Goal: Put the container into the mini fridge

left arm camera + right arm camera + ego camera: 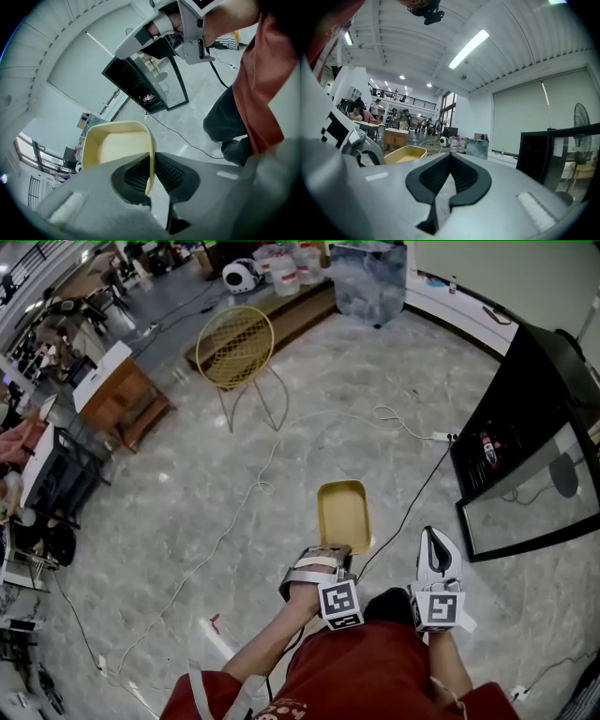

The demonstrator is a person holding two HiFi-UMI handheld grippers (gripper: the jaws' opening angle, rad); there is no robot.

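Left gripper [151,174] jaws clamped on the near end wall of the container [117,146]; yellow tray, empty, long axis running straight out from the jaws; right gripper [449,174] just beside it, jaws together, nothing between; mini fridge [514,423] farther, off right of both jaws, right gripper nearer; glass door looks open; something small on a shelf, can't tell what.

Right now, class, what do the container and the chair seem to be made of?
Container: probably plastic, matt pale yellow; it has a thin moulded wall and rounded corners.
Chair: probably coated metal wire, yellow; it has a see-through mesh shell and thin bent legs.
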